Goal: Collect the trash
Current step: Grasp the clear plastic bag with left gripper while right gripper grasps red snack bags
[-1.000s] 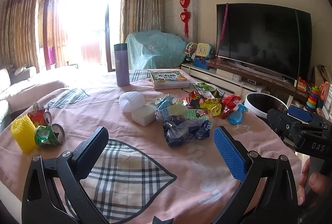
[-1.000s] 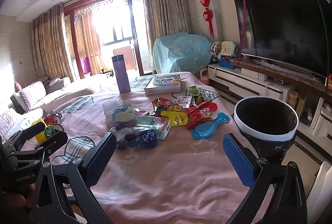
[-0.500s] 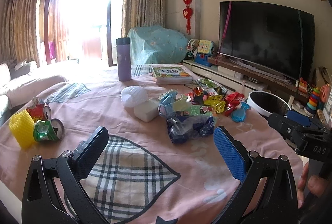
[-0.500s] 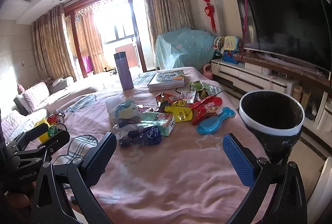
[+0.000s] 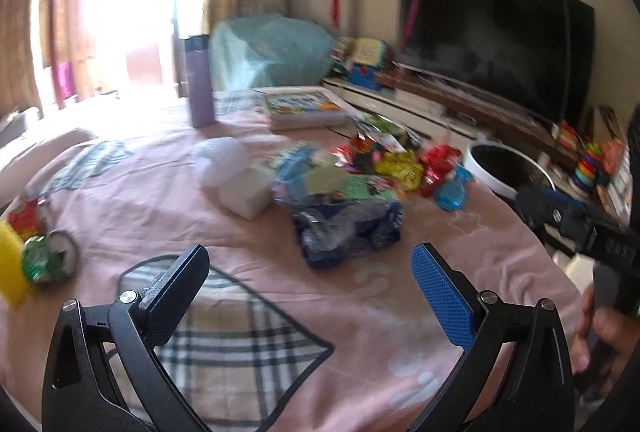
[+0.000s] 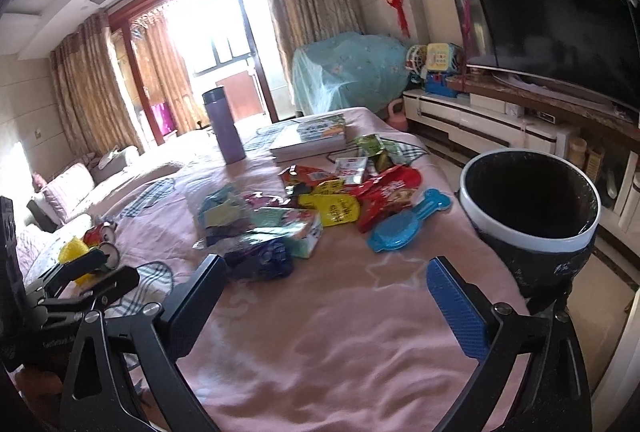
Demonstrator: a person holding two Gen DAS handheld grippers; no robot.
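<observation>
A heap of snack wrappers (image 5: pixel 360 175) lies in the middle of the pink tablecloth (image 5: pixel 160 216), with a crumpled blue bag (image 5: pixel 348 232) at its near edge. It also shows in the right wrist view (image 6: pixel 320 203), where the blue bag (image 6: pixel 260 258) lies just beyond my left finger. A black-lined bin with a white rim (image 6: pixel 528 207) stands off the table's right edge; it shows in the left wrist view too (image 5: pixel 504 171). My left gripper (image 5: pixel 308 280) is open and empty, short of the blue bag. My right gripper (image 6: pixel 324 288) is open and empty.
A purple flask (image 6: pixel 226 127) and books (image 6: pixel 310 137) stand at the far side. A white block (image 5: pixel 246 191) and white puff (image 5: pixel 218 159) lie left of the heap. Crushed cans (image 5: pixel 48 260) and a yellow object (image 5: pixel 10 272) lie at the left. A blue brush (image 6: pixel 400 228) lies near the bin.
Both grippers have moved forward toward the heap, which looms larger. The left wrist view is now blurred by motion. Both grippers stay open.
</observation>
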